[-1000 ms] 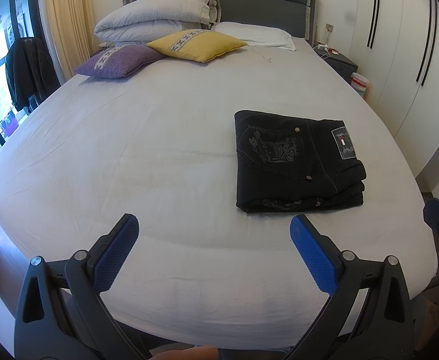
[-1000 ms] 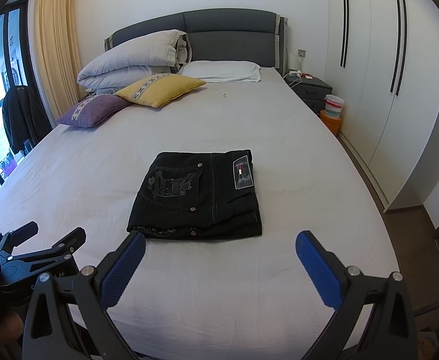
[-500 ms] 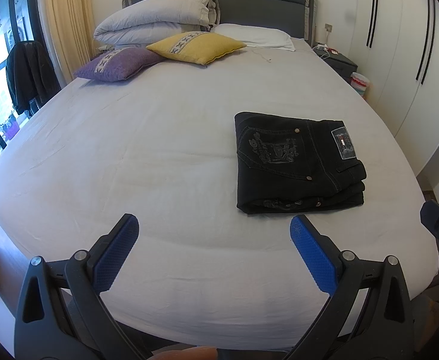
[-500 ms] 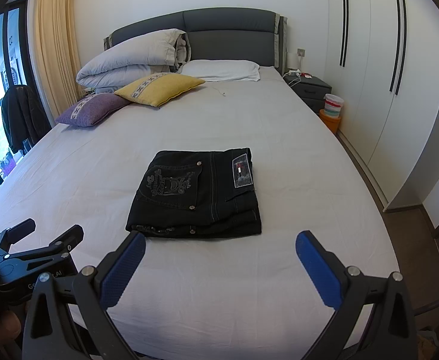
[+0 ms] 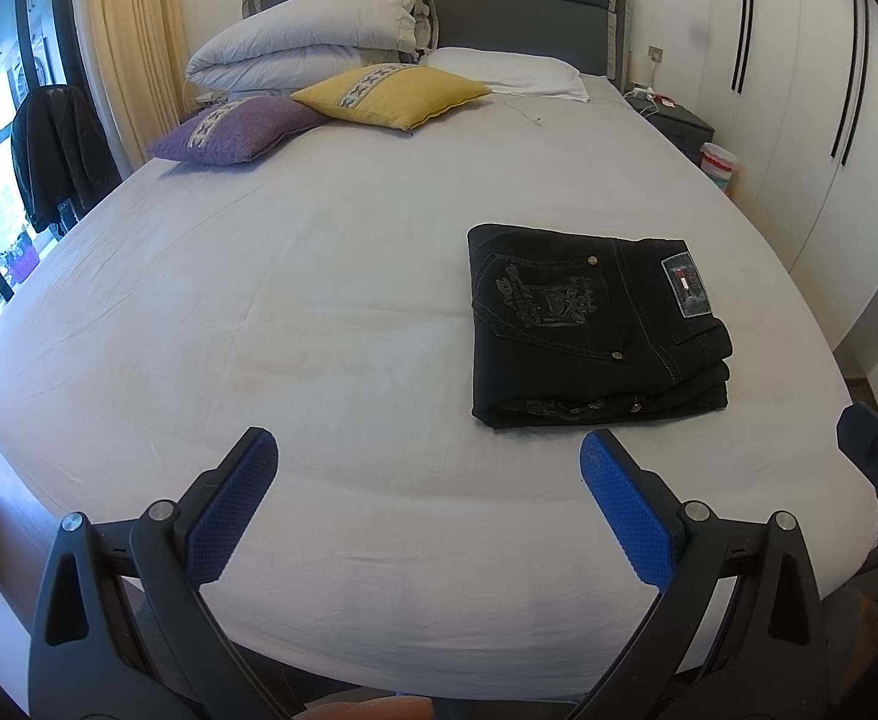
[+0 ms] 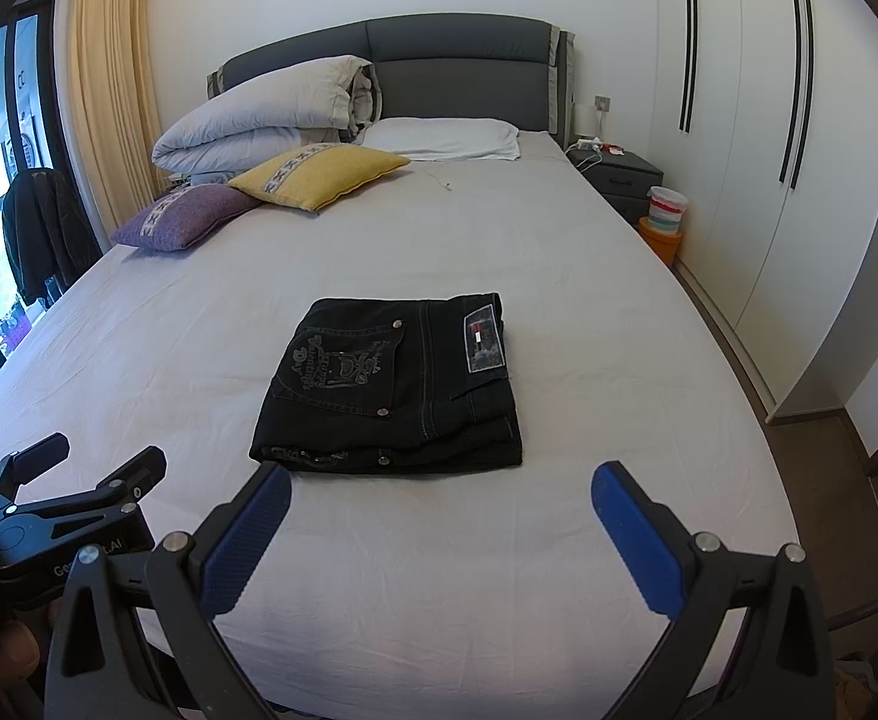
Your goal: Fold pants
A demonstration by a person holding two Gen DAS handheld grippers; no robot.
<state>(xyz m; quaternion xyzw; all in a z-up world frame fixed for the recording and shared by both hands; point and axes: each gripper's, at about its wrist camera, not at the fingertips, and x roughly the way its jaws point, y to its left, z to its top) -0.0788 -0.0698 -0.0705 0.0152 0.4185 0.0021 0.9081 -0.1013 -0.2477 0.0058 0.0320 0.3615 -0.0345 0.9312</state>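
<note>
The black pants (image 5: 583,324) lie folded into a compact rectangle on the white bed sheet (image 5: 259,330), back pocket and label patch facing up. They also show in the right wrist view (image 6: 397,384), near the middle of the bed. My left gripper (image 5: 427,480) is open and empty, held near the foot of the bed, to the left of the pants. My right gripper (image 6: 439,510) is open and empty, just short of the pants' near edge. The left gripper also shows at the left of the right wrist view (image 6: 79,480).
A yellow cushion (image 6: 319,174), a purple cushion (image 6: 184,216), a rolled duvet (image 6: 271,114) and a white pillow (image 6: 445,138) lie at the headboard end. A nightstand (image 6: 616,174) and white wardrobe doors (image 6: 769,150) stand to the right. A dark jacket (image 6: 43,234) hangs at the left.
Both grippers have drifted slightly back from the bed. The pants have not moved and both grippers stay open.
</note>
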